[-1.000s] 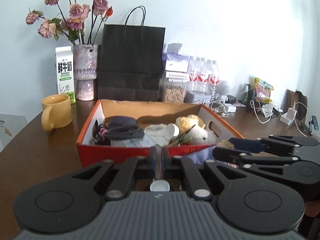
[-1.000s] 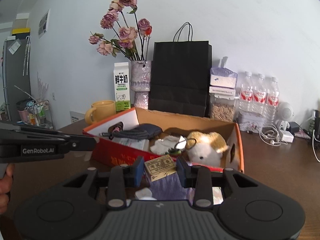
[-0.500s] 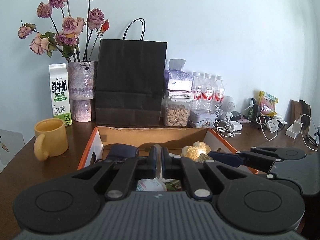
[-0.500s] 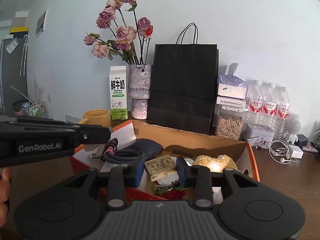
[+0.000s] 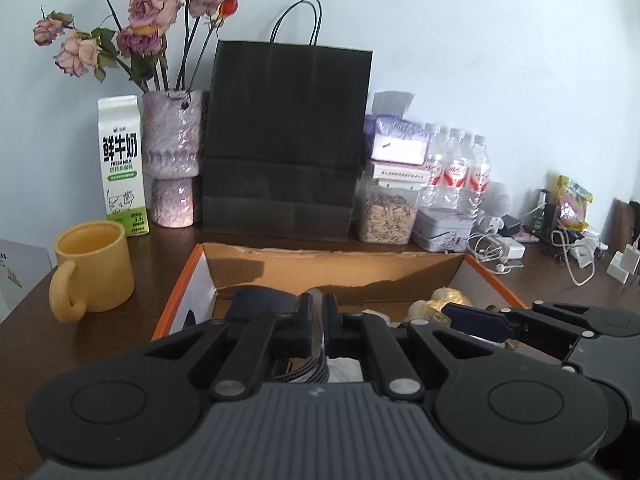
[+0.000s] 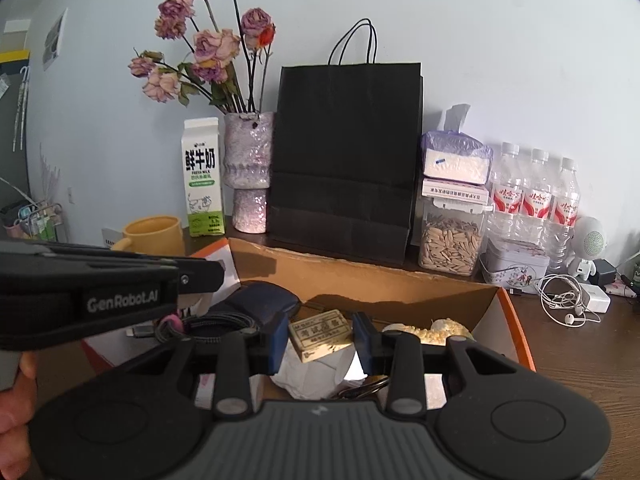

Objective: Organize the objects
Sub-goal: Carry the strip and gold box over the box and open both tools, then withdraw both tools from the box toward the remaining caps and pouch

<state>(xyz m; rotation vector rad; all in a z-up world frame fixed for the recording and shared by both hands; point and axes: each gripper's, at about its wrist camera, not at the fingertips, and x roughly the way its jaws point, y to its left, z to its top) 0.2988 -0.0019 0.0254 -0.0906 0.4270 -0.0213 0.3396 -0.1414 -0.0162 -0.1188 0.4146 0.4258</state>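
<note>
**Right hand-held gripper carries a small block over the open box; left one is empty**

The orange cardboard box (image 6: 516, 320) lies open on the dark tabletop (image 6: 580, 360), in front of a black paper bag (image 6: 344, 152). It serves as the collecting bin: a dark pouch (image 6: 260, 300), a coiled braided cable (image 6: 216, 322), white crumpled paper (image 6: 312, 372) and a pale plush toy (image 6: 440, 328) lie inside it. A yellow mug (image 5: 94, 264), a milk carton (image 5: 122, 164) and a vase of dried roses (image 5: 172, 160) stand outside the box along the wall and appear not to be part of the sorting at present.

The right hand-held gripper (image 6: 320, 336) is partly spread and pinches a small tan block with printed characters (image 6: 320, 330) between its blue pads. The block is held above the box interior, over the white paper; no contact with the contents is visible. Judged from this position, the block is to be deposited in the box.

The left hand-held gripper (image 5: 315, 320) has its fingers pressed together with nothing between them. It hangs over the near left part of the box, just above the dark pouch, and seems idle. In the right wrist view it shows from the side at the left edge, with part of a hand (image 6: 16, 408) below it.
</note>
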